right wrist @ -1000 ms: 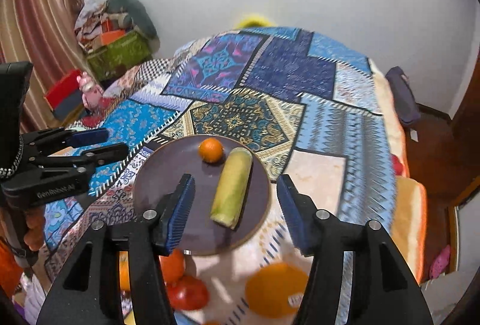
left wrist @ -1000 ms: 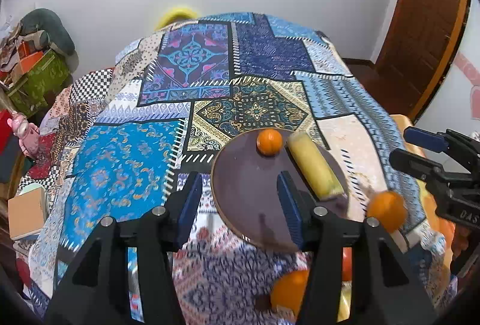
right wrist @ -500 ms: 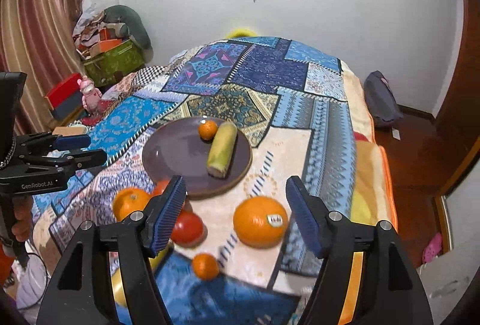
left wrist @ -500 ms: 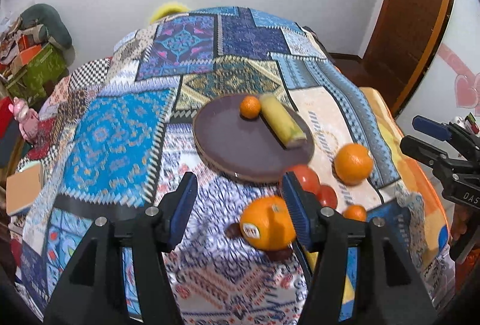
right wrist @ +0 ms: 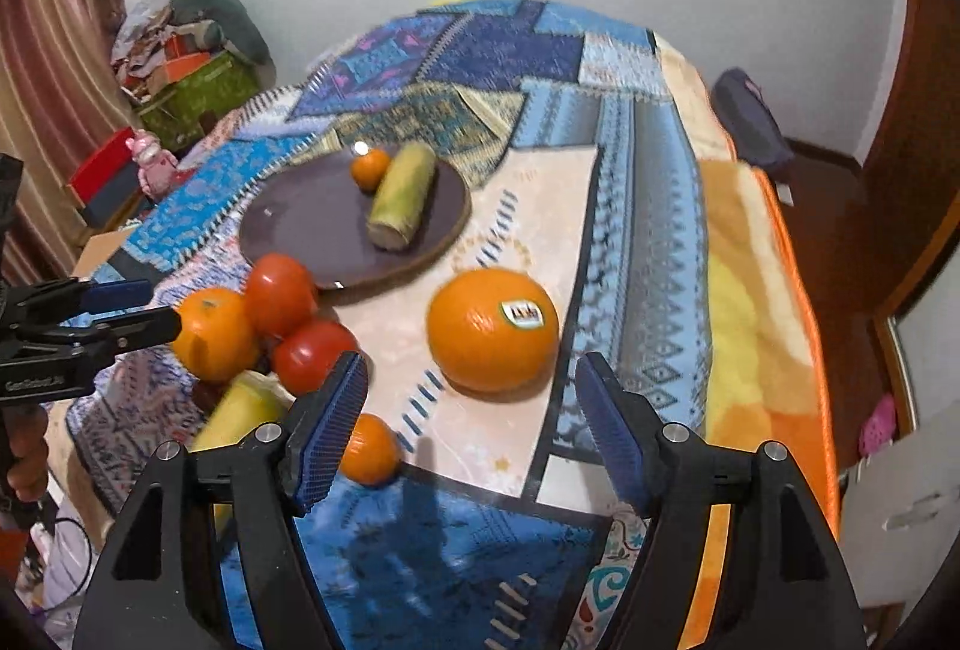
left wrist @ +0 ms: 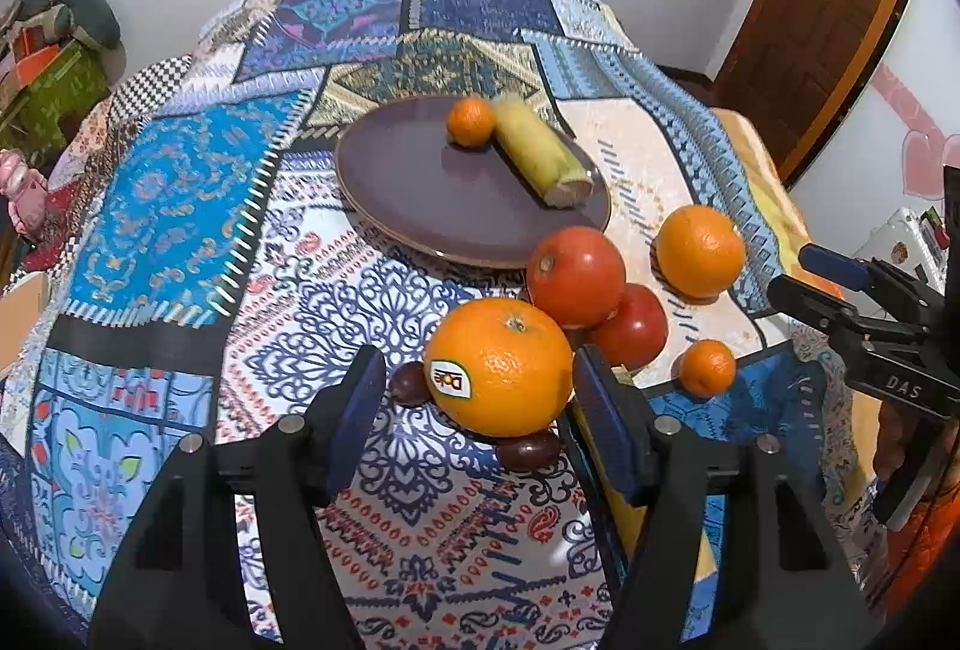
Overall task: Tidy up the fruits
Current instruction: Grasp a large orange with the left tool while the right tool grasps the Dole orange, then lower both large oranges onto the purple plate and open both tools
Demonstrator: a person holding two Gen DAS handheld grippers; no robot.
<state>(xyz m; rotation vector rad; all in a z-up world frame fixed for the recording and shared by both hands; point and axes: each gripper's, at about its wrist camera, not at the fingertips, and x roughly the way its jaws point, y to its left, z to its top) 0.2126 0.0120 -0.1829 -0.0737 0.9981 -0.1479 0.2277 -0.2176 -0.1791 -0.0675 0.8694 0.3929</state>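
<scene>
A dark purple plate (left wrist: 420, 182) (right wrist: 300, 224) on the patchwork bedspread holds a small mandarin (left wrist: 471, 121) and a yellow-green cut fruit (left wrist: 540, 152). In front of the plate lie a big orange with a Dole sticker (left wrist: 498, 368), two red tomatoes (left wrist: 576, 275), a second big orange (left wrist: 699, 251) (right wrist: 492, 329), a small mandarin (left wrist: 708, 367) (right wrist: 369, 449) and two dark small fruits (left wrist: 528, 449). My left gripper (left wrist: 477, 422) is open, its jaws on either side of the Dole orange. My right gripper (right wrist: 471, 428) is open just short of the second orange.
A yellow fruit (right wrist: 240, 413) lies partly hidden under the tomatoes. The bed edge with an orange blanket (right wrist: 750, 290) drops off at the right. Boxes and a pink toy (right wrist: 150, 158) stand on the floor at the left. A wooden door (left wrist: 828, 2) is at the right.
Both grippers have pulled back from the plate and dropped lower. The loose fruit in front of the plate has come into view; the left jaws now flank the Dole orange.
</scene>
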